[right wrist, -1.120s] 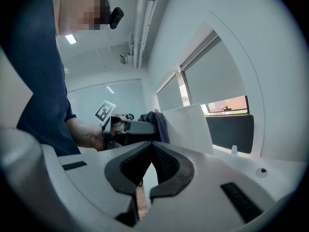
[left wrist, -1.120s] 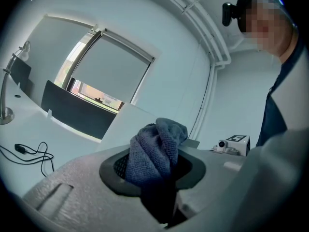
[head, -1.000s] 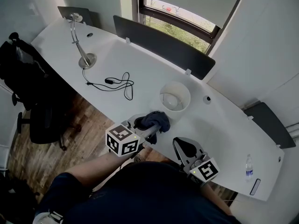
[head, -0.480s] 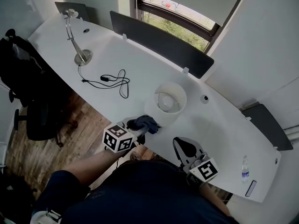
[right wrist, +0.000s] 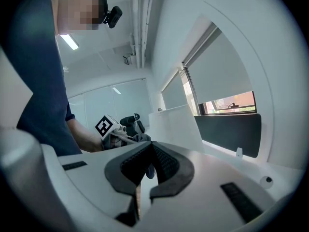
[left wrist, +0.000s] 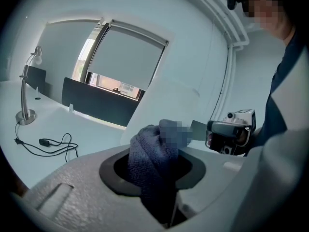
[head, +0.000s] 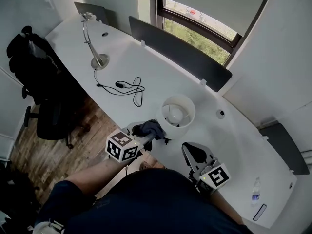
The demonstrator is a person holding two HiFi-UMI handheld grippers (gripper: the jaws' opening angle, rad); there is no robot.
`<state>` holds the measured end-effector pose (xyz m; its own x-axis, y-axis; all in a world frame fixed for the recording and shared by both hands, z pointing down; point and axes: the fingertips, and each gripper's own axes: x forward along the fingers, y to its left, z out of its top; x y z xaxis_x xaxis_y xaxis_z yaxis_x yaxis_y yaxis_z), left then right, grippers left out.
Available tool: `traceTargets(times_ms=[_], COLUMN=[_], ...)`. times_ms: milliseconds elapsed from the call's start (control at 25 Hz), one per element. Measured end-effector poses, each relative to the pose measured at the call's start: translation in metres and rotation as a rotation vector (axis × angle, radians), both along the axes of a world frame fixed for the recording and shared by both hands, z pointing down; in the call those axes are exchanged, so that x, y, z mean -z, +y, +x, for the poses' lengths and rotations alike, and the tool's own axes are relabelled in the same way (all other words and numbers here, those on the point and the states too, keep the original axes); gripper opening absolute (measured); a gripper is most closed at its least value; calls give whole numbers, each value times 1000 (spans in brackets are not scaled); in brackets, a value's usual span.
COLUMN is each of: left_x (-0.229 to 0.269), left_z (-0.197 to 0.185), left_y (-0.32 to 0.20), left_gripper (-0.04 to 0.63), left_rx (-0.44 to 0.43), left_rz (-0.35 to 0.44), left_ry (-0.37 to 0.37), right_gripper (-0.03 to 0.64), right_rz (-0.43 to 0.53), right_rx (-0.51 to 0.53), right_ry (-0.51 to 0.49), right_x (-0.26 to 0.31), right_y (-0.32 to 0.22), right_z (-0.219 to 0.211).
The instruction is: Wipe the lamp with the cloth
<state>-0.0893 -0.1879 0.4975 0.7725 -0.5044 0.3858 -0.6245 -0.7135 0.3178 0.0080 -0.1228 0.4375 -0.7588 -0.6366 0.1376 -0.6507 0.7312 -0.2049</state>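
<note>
A person is standing at a curved white tabletop [head: 156, 72] and working on a lamp [head: 178, 112] whose white shade is standing upright, open end up, with the bulb showing inside. The left tool [head: 146, 136] is pinching a bunched dark blue cloth [head: 150, 127], its jaws pressed onto the fabric so that the wad is bulging out past them, and it is carrying that wad to the lamp's near left side, where cloth and shade wall are looking as if they are touching, though the contact itself is not plain to see. From the left tool the lamp is lying straight ahead and a little to the right, its long axis running vertically, so the coming stroke is likely to be calling for a sweep around the wall or up and down it rather than a reach over the rim. The right tool [head: 190, 150] is hanging on the lamp's near right side, close to it but apart, its jaws pressed together on nothing; it is pointing toward the lamp and is not steadying it, which is leaving a light shade free to slide under the cloth's push. Well to the lamp's far left a gooseneck lamp [head: 92, 38] is standing, with a black cable [head: 127, 87] coiling between the two, and a bottle [head: 255, 191] is standing well off to the lamp's near right.
</note>
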Motion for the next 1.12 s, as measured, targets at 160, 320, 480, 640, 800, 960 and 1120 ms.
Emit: traceTargets(times_ms=[160, 320, 480, 640, 800, 960, 1120], left_x=[26, 52, 75, 92, 94, 78, 53], left_z=[1, -1, -4, -6, -8, -11, -13], left_y=[-3, -11, -21, -34, -47, -62, -74], left_gripper=[132, 133, 133, 132, 133, 133, 133], left_rx=[12, 21, 35, 47, 53, 65, 69], left_rz=[48, 107, 158, 199, 229, 223, 200], left_ry=[2, 3, 12, 24, 30, 19, -1], right_gripper=[11, 11, 11, 11, 11, 11, 11], right_rz=[10, 9, 12, 9, 1, -13, -32], right_rx=[25, 35, 38, 29, 18, -2, -24], right_ry=[-17, -24, -30, -30, -24, -14, -3], right_x=[3, 3, 4, 4, 1, -2, -7], right_y=[-5, -7, -8, -10, -9, -9, -9], right_z=[-1, -1, 0, 3, 4, 10, 15])
